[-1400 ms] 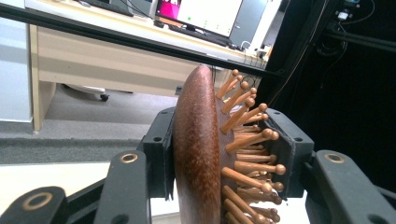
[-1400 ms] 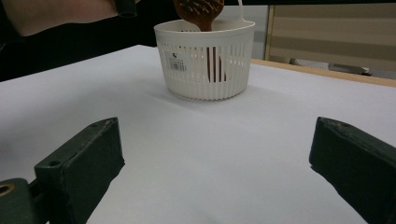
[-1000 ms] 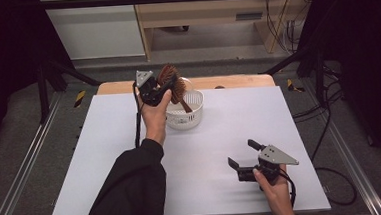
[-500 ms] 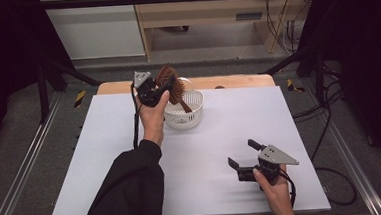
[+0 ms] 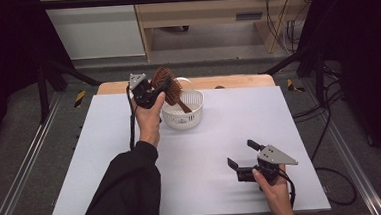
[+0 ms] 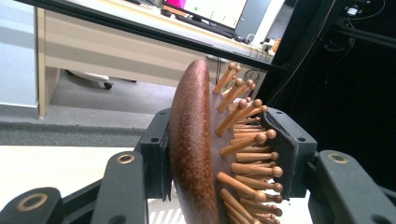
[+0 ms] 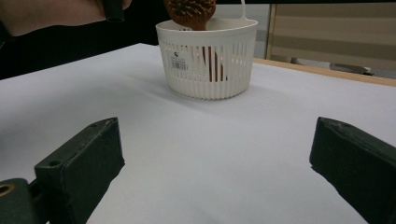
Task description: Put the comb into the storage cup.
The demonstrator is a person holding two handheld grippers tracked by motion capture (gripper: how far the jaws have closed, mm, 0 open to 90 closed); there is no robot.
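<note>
My left hand-held gripper (image 5: 158, 91) clamps the wooden hairbrush (image 5: 167, 84) above the white basket (image 5: 184, 115); my right hand-held gripper (image 5: 241, 154) rests apart on the desk (image 5: 239, 114).

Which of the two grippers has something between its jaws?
The left gripper: its jaws clamp the wooden hairbrush head above the white basket. The right gripper has open jaws with nothing between them.

Glossy wooden hairbrush (image 6: 194, 154); white plastic slatted basket (image 7: 208, 60).
</note>
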